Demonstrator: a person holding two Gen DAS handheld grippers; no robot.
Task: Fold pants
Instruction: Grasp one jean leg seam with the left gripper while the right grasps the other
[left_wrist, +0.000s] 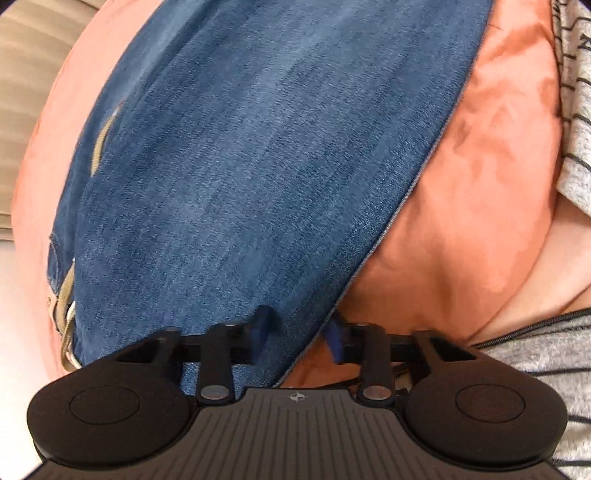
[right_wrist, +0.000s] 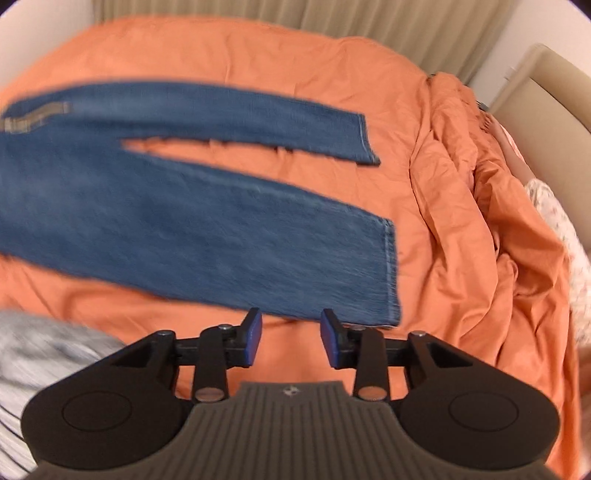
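Two tongs (left_wrist: 295, 341) (right_wrist: 291, 338) — over jeans (right_wrist: 184, 229), orange sheet (right_wrist: 258, 55).

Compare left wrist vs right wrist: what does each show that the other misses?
Left wrist only: close-up of the jeans' waist end, a tan belt at its left edge, and denim lying between the left gripper fingers.
Right wrist only: both legs spread flat with hems visible, the curtain, a beige headboard, and nothing between the right gripper fingers, which sit just short of the near hem.
Both: blue jeans on the orange bedcover.
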